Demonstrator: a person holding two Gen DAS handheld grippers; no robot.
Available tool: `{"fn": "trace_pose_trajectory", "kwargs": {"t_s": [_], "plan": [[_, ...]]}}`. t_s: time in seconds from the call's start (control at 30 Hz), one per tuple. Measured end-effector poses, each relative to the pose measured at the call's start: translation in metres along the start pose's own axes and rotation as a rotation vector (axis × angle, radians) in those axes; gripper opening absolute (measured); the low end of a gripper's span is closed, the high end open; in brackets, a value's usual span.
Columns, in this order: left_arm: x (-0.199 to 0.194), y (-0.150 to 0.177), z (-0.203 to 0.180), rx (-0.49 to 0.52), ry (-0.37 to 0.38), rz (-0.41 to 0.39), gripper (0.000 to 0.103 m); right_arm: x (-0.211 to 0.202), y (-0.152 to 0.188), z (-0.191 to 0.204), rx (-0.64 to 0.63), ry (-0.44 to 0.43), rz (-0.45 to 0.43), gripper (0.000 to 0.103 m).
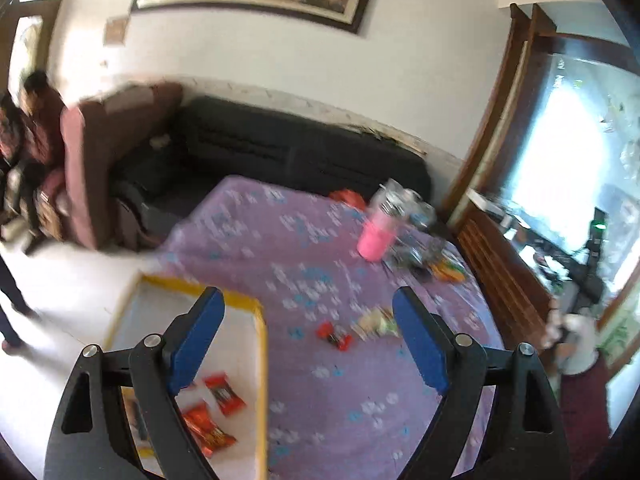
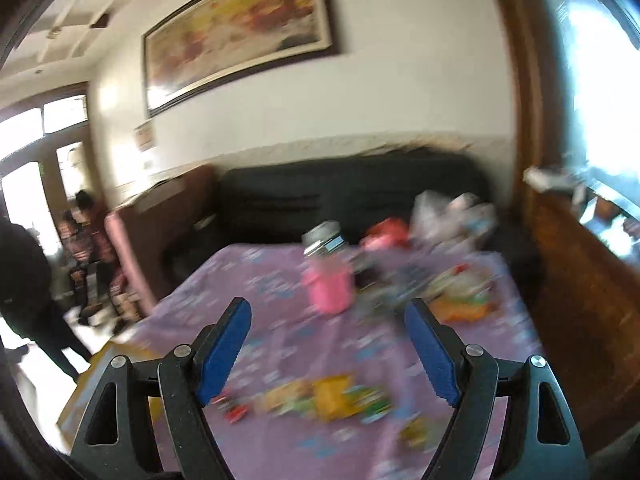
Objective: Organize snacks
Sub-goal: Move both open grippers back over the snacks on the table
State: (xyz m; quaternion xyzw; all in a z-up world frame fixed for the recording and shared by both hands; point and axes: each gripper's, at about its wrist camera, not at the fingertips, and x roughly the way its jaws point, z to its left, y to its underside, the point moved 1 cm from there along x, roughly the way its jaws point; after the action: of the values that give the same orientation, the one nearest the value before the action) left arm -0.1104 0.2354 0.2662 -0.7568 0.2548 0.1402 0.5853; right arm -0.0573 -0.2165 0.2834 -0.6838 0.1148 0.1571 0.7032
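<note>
On the purple tabletop [image 1: 340,400] in the left wrist view, the left claw [image 1: 308,316] is spread wide and holds nothing. A white tray with a yellow rim [image 1: 262,344] sits under its left finger, with three red snack packs [image 1: 212,412] inside. Their writing is too blurry to read. A pink jar [image 1: 378,236] stands farther back, and two small snacks [image 1: 356,330] lie loose between the fingers.

In the right wrist view, the right claw [image 2: 328,336] is also spread wide and bare. Blurry yellow and green snack packs [image 2: 332,398] lie under it.

Left hand-held gripper [image 1: 308,312] and right hand-held gripper [image 2: 328,322] both gape wide, holding nothing.
</note>
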Motion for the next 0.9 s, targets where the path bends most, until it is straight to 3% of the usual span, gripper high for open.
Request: {"fn": "trace_pose_trajectory", "kwargs": {"t_s": [0.1,0.23,0.33,0.4,0.53,0.67,0.77,0.9], "plan": [[-0.024,-0.046,-0.011,0.054,-0.085,-0.079,0.087,-0.02,-0.041,-0.024,-0.026,0.103,-0.07,0.081],[-0.063,-0.102,-0.021,0.081,-0.169,-0.258,0.087,-0.052,-0.094,-0.041,-0.041,0.188,-0.173,0.081],[-0.079,-0.127,-0.024,0.084,-0.167,-0.382,0.087,-0.057,-0.114,-0.048,-0.049,0.22,-0.189,0.081],[-0.073,-0.134,-0.024,0.085,-0.163,-0.389,0.089,-0.048,-0.112,-0.048,-0.067,0.235,-0.162,0.084],[-0.017,-0.106,-0.025,0.106,-0.105,-0.214,0.089,0.015,-0.061,-0.058,-0.057,0.173,0.022,0.084],[0.059,-0.051,-0.033,0.122,-0.019,-0.011,0.089,0.09,0.024,-0.077,0.001,0.111,0.238,0.081],[0.118,-0.014,-0.035,0.079,0.075,0.113,0.088,0.141,0.094,-0.08,0.061,0.038,0.376,0.073],[0.201,0.032,-0.037,-0.025,0.17,0.284,0.087,0.186,0.149,-0.07,0.139,-0.058,0.482,0.07]]}}
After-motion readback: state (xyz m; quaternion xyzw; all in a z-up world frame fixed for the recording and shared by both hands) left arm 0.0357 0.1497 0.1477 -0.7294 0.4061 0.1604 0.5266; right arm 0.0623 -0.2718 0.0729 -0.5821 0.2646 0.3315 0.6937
